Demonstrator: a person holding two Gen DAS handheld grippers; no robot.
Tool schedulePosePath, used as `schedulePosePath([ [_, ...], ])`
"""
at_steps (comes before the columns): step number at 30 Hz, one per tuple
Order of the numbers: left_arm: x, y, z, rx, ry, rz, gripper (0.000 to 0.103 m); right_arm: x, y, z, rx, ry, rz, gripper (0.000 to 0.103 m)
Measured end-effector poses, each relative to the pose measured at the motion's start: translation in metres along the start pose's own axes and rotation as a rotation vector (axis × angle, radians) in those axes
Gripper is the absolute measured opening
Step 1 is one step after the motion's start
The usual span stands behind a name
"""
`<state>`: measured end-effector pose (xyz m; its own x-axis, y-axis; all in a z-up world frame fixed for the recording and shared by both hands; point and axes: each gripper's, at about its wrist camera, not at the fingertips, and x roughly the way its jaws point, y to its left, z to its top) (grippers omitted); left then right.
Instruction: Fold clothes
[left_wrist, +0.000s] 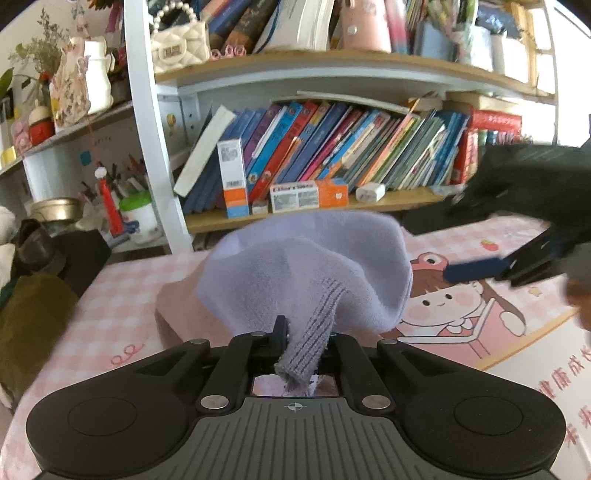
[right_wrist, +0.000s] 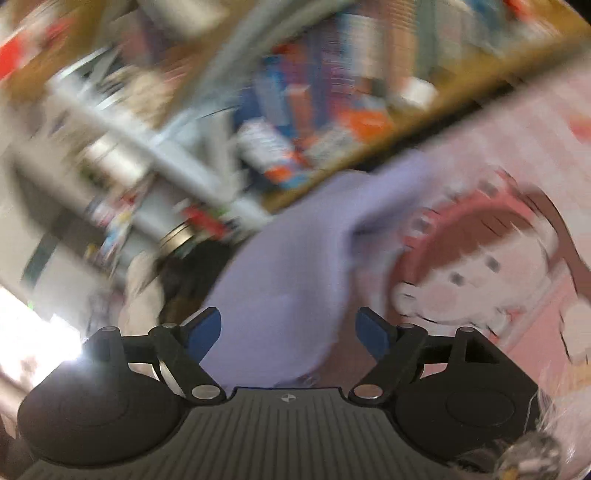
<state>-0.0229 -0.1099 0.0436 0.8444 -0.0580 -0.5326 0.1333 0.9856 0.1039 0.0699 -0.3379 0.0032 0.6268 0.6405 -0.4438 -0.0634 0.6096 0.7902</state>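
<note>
Left wrist view: the ribbed cuff of a lilac sock is pinched betw. the closed jaws of the left gripper, w/ the sock's body draped over a pink garment on the pink cartoon-print tablecloth, in front of a bookshelf. Right gripper is seen w/ jaws spread wide; in the blurred right wrist view the sock is framed betw. its blue pads but not clamped by them.

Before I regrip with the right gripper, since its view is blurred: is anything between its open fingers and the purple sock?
Nothing visible. The purple sock lies straight ahead between the right gripper fingers, which stand open. The left gripper is shut on its ribbed cuff.
</note>
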Motion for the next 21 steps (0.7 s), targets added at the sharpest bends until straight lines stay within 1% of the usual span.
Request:
schedulePosePath([
  [2, -0.013, 0.007, -0.003, 0.000, 0.004, 0.007, 0.005, 0.007, -0.018, 0.004, 0.144, -0.015, 0.018, 0.079],
  [3, -0.020, 0.012, -0.005, -0.002, 0.009, 0.012, 0.005, 0.012, -0.025, 0.004, 0.195, -0.024, 0.044, 0.079],
  [6, -0.040, 0.022, -0.013, -0.025, 0.023, 0.026, 0.005, 0.033, -0.040, 0.002, 0.304, -0.028, 0.063, 0.079],
  [10, -0.058, 0.029, -0.015, -0.046, 0.019, 0.063, 0.005, 0.052, -0.058, -0.011, 0.463, 0.016, -0.003, 0.076],
  [13, -0.071, 0.034, -0.005, -0.090, -0.018, 0.094, 0.005, 0.049, -0.058, -0.025, 0.511, 0.034, 0.006, 0.076],
  [15, -0.081, 0.036, 0.007, -0.128, -0.072, 0.108, 0.005, 0.041, -0.055, -0.032, 0.494, 0.062, 0.010, 0.076],
  [18, -0.092, 0.036, 0.022, -0.157, -0.141, 0.121, 0.005, 0.027, -0.056, -0.041, 0.463, 0.096, -0.016, 0.077],
  [21, -0.101, 0.034, 0.035, -0.169, -0.184, 0.123, 0.005, 0.018, -0.069, -0.049, 0.495, 0.109, -0.031, 0.077],
])
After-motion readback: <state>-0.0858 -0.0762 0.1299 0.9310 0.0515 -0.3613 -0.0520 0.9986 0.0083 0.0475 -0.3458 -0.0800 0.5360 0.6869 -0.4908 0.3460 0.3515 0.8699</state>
